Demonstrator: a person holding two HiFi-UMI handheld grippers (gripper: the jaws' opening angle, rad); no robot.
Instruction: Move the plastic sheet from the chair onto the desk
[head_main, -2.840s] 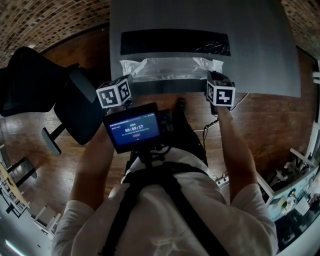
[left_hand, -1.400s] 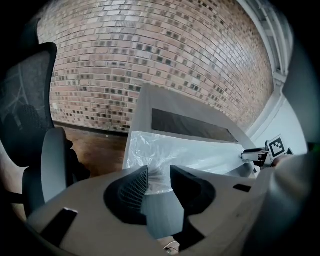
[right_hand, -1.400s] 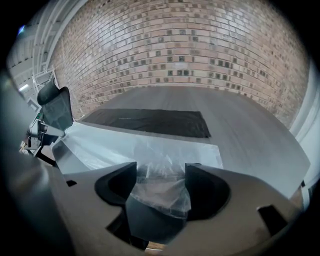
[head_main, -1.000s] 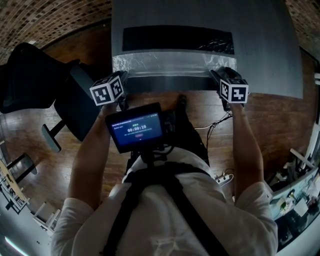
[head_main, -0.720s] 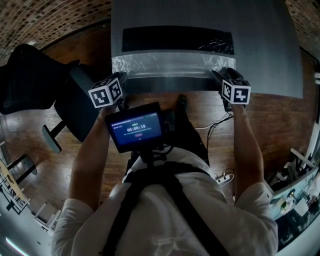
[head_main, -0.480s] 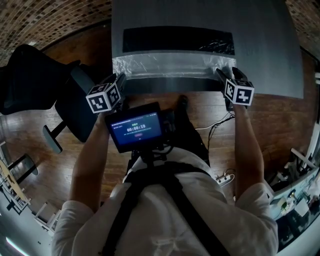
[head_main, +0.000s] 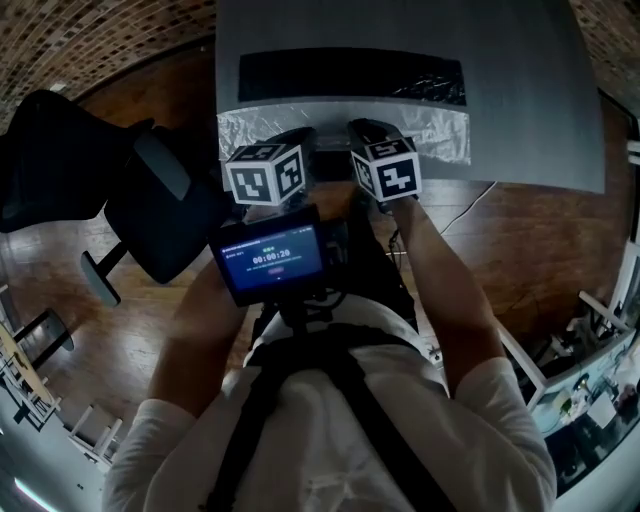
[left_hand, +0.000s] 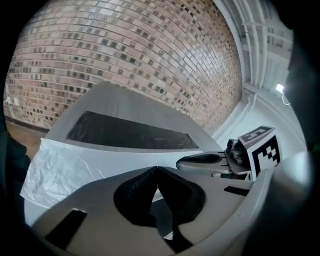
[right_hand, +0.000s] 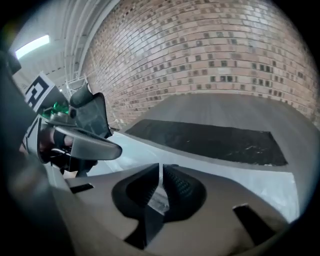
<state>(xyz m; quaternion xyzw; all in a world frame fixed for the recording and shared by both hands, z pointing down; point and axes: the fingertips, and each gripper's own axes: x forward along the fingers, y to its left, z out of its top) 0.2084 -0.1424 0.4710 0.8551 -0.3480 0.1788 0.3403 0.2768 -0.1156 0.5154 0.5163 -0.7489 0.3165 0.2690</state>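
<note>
Plastic sheet (head_main: 440, 135): where is it found now?

It is seen spread flat on the bench (head_main: 520, 60), along the near edge and just in front of the dark mat (head_main: 350, 75). None of it is seen on the chair (head_main: 150, 215).

What has been changed in the last moment?

Half a second ago the tools were held at the sheet's two ends with jaws wide. Now they have been brought in toward the middle, side by side, and both pairs of jaws have just been closed. The left tool (left_hand: 156, 172) is shut tight with nothing between its pads. The right tool (right_hand: 160, 172) is closed to a thin slit. No film is seen pinched there; only the pale surface beyond shows through.

What is meant by that for the task?

The sheet is judged to be released and the move as good as done. At most, some smoothing may be left.

How are the hands posed?

Both tools are pointed forward and downward over the near edge, marker cubes uppermost. The forearms are drawn inward, so the tools are held near each other above the sheet's middle. Whether the sheet is touched cannot be told.
</note>
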